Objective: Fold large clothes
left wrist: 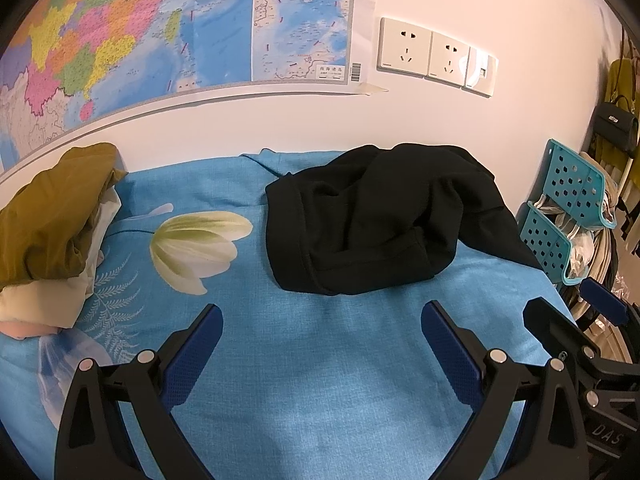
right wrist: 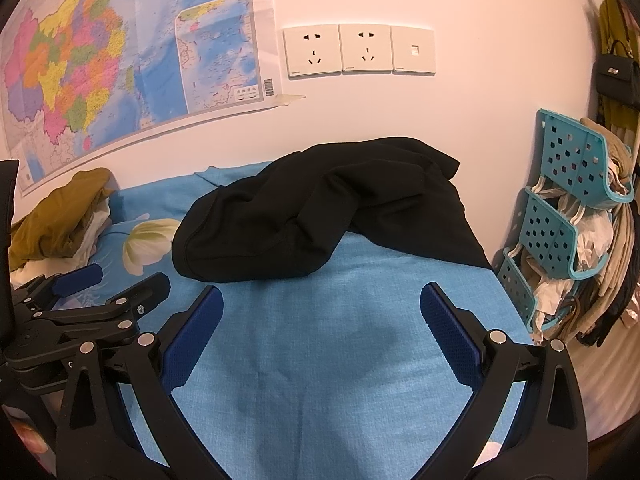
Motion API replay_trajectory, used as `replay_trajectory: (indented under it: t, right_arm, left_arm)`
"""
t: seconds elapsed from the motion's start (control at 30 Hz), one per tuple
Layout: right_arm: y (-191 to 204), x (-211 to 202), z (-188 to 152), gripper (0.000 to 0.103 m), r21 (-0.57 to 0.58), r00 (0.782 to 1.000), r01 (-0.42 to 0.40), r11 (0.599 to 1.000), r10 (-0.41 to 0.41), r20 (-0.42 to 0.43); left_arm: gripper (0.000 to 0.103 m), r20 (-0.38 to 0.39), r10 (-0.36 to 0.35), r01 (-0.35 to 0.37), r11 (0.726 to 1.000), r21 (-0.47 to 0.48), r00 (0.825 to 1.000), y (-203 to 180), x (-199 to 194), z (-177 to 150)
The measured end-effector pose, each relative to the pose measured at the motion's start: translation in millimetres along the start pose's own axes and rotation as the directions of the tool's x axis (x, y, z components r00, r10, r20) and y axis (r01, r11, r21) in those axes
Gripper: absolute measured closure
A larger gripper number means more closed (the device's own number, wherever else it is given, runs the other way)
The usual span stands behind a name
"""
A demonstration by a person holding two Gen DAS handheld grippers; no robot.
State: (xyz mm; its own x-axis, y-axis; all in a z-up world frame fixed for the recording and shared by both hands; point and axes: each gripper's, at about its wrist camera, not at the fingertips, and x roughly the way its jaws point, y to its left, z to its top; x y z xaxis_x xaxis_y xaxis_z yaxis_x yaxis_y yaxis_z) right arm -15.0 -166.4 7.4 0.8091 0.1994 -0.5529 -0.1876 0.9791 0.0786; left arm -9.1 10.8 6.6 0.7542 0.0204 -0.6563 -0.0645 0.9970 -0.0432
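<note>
A crumpled black garment point(left wrist: 384, 216) lies in a heap on the blue bed sheet point(left wrist: 320, 360) near the wall; it also shows in the right wrist view point(right wrist: 320, 216). My left gripper point(left wrist: 322, 316) is open and empty, hovering over the sheet just short of the garment. My right gripper point(right wrist: 322, 300) is open and empty, also just short of the garment's near edge. The right gripper shows at the right edge of the left wrist view point(left wrist: 572, 312); the left gripper shows at the left of the right wrist view point(right wrist: 116, 280).
A pile of olive and white clothes point(left wrist: 52, 232) lies at the bed's left. A teal perforated rack point(right wrist: 560, 220) stuffed with bags hangs at the right. Wall sockets point(right wrist: 356, 50) and a map point(left wrist: 140, 32) are on the wall behind. A black handbag point(right wrist: 616, 76) hangs far right.
</note>
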Motion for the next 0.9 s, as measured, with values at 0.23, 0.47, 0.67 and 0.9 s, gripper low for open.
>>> replay_trajectory:
  t: [0.23,0.47,0.67,0.9]
  right_arm:
    - [1,2,1,0.006,-0.004,1.0,-0.007,1.0,0.007,0.0]
    - [3,9,3,0.006,-0.018,0.999,-0.037,0.999,0.037,-0.009]
    - [-3,44,11,0.006,-0.005,0.993,-0.081,0.997,0.081,-0.087]
    - [-9,130,17,0.006,0.053,0.948,-0.145,0.988,0.154,-0.279]
  left_arm:
    - [0.007,-0.003,0.002,-0.002,1.0,-0.004,1.0,1,2,2]
    - [0.007,-0.017,-0.004,0.004,1.0,-0.005,1.0,2,8,1]
    - [0.007,-0.058,0.025,-0.027,0.999,-0.026,0.998,21,25,6]
    - [0.007,-0.111,0.105,-0.111,0.992,-0.053,0.988,58,52,9]
